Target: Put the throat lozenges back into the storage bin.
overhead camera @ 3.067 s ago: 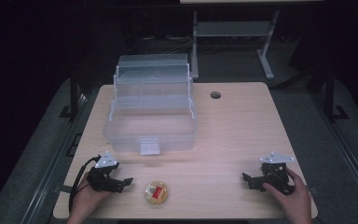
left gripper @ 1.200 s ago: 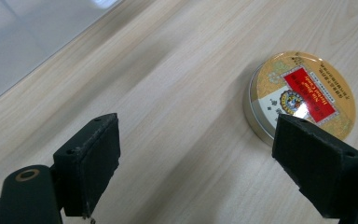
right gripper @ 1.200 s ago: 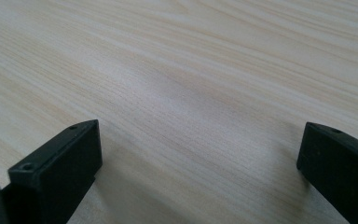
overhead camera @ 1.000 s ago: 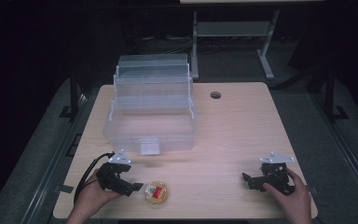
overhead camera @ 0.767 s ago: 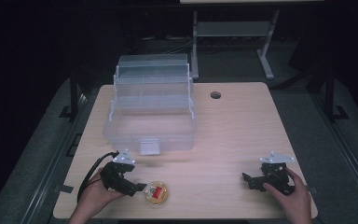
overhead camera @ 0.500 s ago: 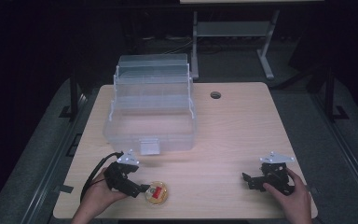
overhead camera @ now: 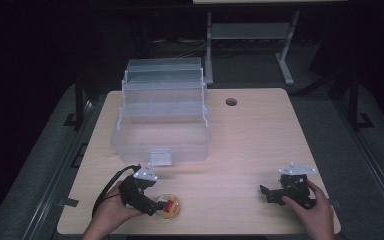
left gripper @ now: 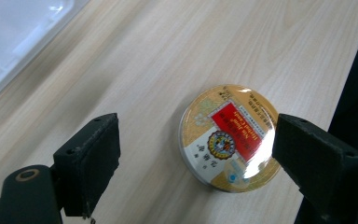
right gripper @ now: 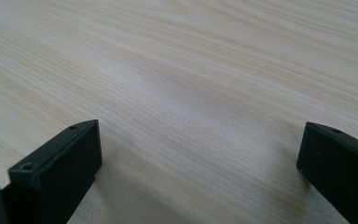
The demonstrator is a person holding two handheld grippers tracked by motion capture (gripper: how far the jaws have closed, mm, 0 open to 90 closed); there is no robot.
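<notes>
Golden round tin (left gripper: 230, 139) lies on the wooden table (overhead camera: 260, 145) between the left gripper's (left gripper: 196, 161) wide-apart jaws, unclamped. The right gripper (right gripper: 200, 163) rests gaping over bare wood.

Bright table in a dark room, sharp close up and soft from above

In the high view the wooden table (overhead camera: 260, 135) is evenly lit from above while the floor and background sink into near black, and the picture is soft and slightly grainy. A white glare patch sits on the glossy lid of the round tin (left gripper: 229, 137) in the left gripper view. The right gripper view shows crisp wood grain, soft shadows beside the jaws, and blurred near edges.
</notes>
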